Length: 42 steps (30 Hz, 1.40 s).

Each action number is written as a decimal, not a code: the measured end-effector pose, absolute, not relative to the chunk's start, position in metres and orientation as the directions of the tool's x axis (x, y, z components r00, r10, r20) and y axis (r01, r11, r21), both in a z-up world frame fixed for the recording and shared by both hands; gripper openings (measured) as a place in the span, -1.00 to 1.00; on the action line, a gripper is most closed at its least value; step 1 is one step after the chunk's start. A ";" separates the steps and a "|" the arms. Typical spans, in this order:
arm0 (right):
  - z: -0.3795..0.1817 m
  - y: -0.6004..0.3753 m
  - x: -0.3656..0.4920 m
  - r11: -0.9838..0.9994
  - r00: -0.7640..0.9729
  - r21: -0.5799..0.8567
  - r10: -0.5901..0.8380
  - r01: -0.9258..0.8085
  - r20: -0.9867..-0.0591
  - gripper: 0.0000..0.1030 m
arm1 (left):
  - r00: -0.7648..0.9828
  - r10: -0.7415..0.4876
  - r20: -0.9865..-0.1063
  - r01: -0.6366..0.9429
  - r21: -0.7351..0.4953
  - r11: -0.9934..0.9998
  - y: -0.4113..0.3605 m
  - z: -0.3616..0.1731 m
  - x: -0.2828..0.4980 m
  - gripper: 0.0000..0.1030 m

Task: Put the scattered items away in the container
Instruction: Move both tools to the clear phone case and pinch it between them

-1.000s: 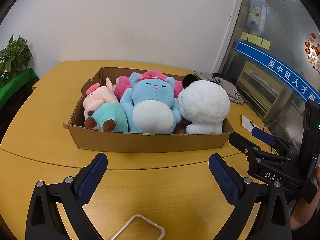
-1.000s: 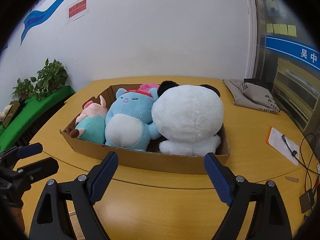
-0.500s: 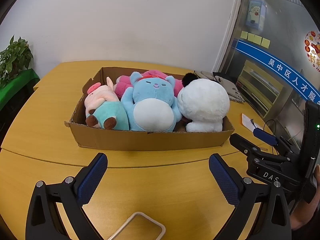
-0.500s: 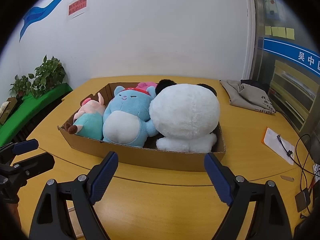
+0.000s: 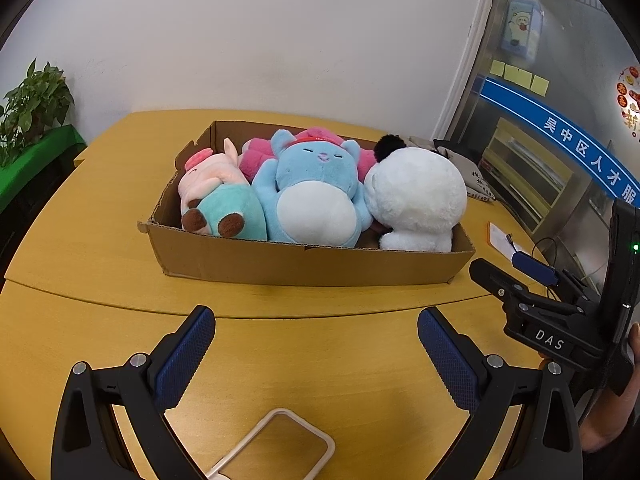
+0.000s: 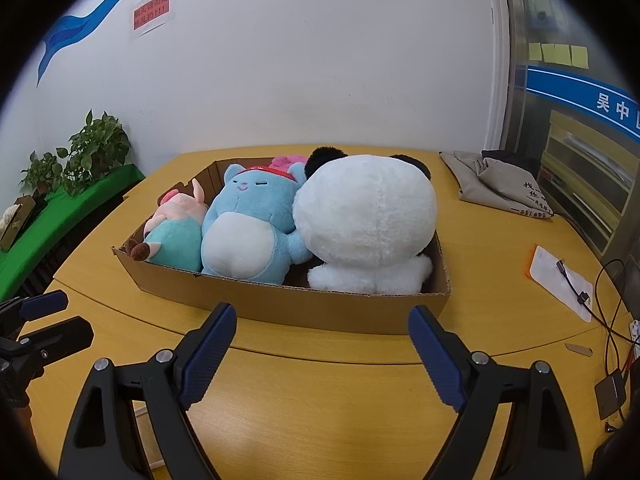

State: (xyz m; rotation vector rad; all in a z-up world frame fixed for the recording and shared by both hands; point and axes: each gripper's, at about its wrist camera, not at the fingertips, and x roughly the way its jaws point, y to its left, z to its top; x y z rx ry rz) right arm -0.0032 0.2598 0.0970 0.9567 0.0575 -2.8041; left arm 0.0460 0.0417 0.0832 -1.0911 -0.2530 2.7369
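A shallow cardboard box [image 5: 304, 266] [image 6: 280, 304] stands on the yellow table. It holds a pink and teal plush [image 5: 216, 204] [image 6: 176, 236], a blue bear plush [image 5: 316, 196] [image 6: 248, 228], a pink plush [image 5: 256, 160] behind it, and a white panda plush [image 5: 416, 200] [image 6: 368, 220]. My left gripper [image 5: 316, 344] is open and empty, in front of the box. My right gripper [image 6: 320, 340] is open and empty, also in front of the box. It also shows at the right of the left wrist view [image 5: 516, 276].
A clear phone case [image 5: 280, 444] lies on the table under my left gripper. A grey cloth bag [image 6: 500, 184], a white paper with a cable [image 6: 560, 280] and wires [image 6: 616, 344] lie at the right. Potted plants [image 6: 84, 156] stand at the left.
Both grippers have drawn back slightly from the box and stayed open. The plush toys have not moved.
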 end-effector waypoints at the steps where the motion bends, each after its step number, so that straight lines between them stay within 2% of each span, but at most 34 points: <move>1: 0.097 0.260 -0.002 -0.983 -0.777 0.017 -0.157 0.185 -0.609 0.71 | -0.713 0.231 -0.662 -0.109 -0.221 -0.969 0.041 0.083 0.046 0.99; 5: 0.089 0.254 0.003 -0.968 -0.747 0.018 -0.205 0.250 -0.633 0.71 | -0.706 0.210 -0.677 -0.101 -0.198 -0.975 0.031 0.077 0.055 0.99; 10: 0.054 0.229 0.014 -0.921 -0.626 0.065 -0.312 0.385 -0.715 0.71 | -0.638 0.126 -0.760 0.017 -0.177 -0.984 -0.009 0.042 0.085 0.99; 17: 0.010 0.162 0.037 -0.793 -0.432 0.134 -0.455 0.594 -0.779 0.70 | -0.516 0.120 -0.848 0.198 -0.254 -0.947 -0.062 -0.009 0.141 0.96; 21: -0.009 0.139 0.042 -0.763 -0.392 0.108 -0.441 0.637 -0.807 0.70 | -0.466 0.178 -0.867 0.214 -0.306 -0.928 -0.064 -0.025 0.159 0.69; 23: -0.016 0.135 0.041 -0.758 -0.377 0.098 -0.427 0.645 -0.822 0.60 | -0.436 0.209 -0.875 0.198 -0.320 -0.926 -0.058 -0.033 0.162 0.45; 25: -0.021 0.136 0.043 -0.762 -0.378 0.081 -0.407 0.643 -0.831 0.58 | -0.404 0.243 -0.882 0.182 -0.338 -0.923 -0.049 -0.041 0.164 0.02; 27: -0.025 0.141 0.043 -0.769 -0.370 0.093 -0.406 0.633 -0.836 0.57 | -0.400 0.259 -0.879 0.158 -0.345 -0.925 -0.039 -0.044 0.164 -0.18; 30: -0.030 0.150 0.043 -0.781 -0.376 0.082 -0.387 0.619 -0.842 0.27 | -0.388 0.271 -0.881 0.144 -0.349 -0.926 -0.031 -0.046 0.161 -0.60; 31: -0.032 0.152 0.044 -0.784 -0.382 0.074 -0.379 0.616 -0.843 0.18 | -0.390 0.276 -0.879 0.146 -0.355 -0.923 -0.032 -0.046 0.159 -0.64; 34: -0.032 0.156 0.050 -0.780 -0.395 0.058 -0.378 0.623 -0.837 0.04 | -0.396 0.273 -0.877 0.159 -0.358 -0.920 -0.033 -0.046 0.153 -0.73; 36: -0.032 0.159 0.053 -0.773 -0.399 0.051 -0.381 0.632 -0.834 -0.16 | -0.397 0.259 -0.881 0.161 -0.344 -0.925 -0.032 -0.046 0.150 -0.75; 38: -0.032 0.160 0.056 -0.764 -0.397 0.044 -0.383 0.644 -0.834 -0.71 | -0.397 0.245 -0.885 0.162 -0.330 -0.930 -0.030 -0.046 0.147 -0.76; 42: -0.031 0.168 0.063 -0.770 -0.398 0.057 -0.389 0.635 -0.831 -0.80 | -0.403 0.231 -0.886 0.161 -0.317 -0.935 -0.028 -0.048 0.141 -0.79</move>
